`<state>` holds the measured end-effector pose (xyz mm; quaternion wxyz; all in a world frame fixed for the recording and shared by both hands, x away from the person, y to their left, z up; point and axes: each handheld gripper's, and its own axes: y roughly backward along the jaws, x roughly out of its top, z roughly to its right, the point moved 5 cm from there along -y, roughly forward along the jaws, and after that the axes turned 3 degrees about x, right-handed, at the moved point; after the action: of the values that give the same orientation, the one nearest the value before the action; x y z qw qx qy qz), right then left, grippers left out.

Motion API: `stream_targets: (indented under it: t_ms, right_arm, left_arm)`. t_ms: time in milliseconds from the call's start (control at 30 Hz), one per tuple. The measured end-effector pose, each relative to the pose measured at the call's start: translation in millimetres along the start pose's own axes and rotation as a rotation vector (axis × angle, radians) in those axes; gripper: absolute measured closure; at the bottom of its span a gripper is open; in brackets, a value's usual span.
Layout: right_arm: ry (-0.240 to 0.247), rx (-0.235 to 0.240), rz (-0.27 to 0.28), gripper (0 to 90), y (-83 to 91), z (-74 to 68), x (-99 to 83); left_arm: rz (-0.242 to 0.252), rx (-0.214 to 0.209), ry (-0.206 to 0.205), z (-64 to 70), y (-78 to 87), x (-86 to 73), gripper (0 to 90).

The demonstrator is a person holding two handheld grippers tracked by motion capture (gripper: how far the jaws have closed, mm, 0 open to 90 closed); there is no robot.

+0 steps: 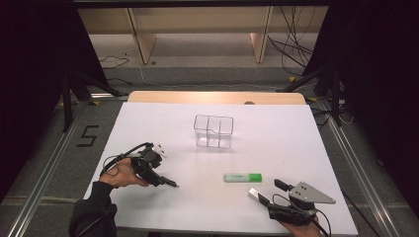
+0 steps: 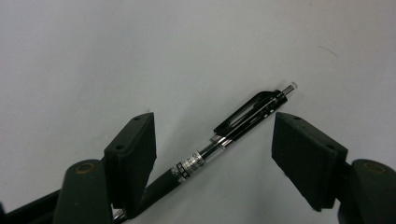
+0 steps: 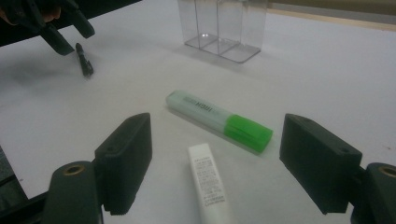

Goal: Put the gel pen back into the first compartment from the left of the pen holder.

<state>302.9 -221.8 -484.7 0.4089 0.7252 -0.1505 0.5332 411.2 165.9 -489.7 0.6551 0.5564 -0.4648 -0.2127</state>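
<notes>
The black pen [image 2: 233,135] lies flat on the white surface [image 1: 276,133] at about eight o'clock, and the left gripper [image 1: 163,180] hangs right over it with its fingers [image 2: 133,158] spread apart, one on each side of the barrel, so a grasp looks about to be made but nothing is pinched yet. Seen from the right gripper view, the pen [image 3: 84,59] rests just beyond those parted tips. Down at five o'clock the right gripper [image 1: 267,191] also has its fingers [image 3: 125,158] wide apart and empty, lined up on a slim white tube [image 3: 208,184] lying between them, touching neither. Just past the tube sits a green highlighter [image 1: 242,177], near the middle, lengthwise across the surface. At twelve o'clock stands a clear divided holder [image 1: 213,131], upright, all its compartments empty; I'd guess the loose writing things are meant for it, since both grippers are angled that way.
</notes>
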Motion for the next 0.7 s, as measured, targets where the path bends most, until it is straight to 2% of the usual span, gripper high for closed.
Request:
stream_targets:
  t_ms: [267, 433, 700]
  right_arm:
    - [-0.001, 0.0, -0.004, 26.4, 0.3, 0.8, -0.5]
    - [0.004, 0.002, -0.008, 26.4, -0.4, 0.0, -0.5]
    - [0.004, 0.006, -0.013, 26.6, -1.8, -0.7, -0.8]
  left_arm:
    - [-0.055, -0.003, -0.037, 1.2, -8.5, -5.2, 38.0]
    - [-0.1, 0.017, -0.059, -1.2, -13.8, -10.6, 42.7]
    - [-0.107, 0.007, -0.082, -2.7, -20.2, -10.9, 47.2]
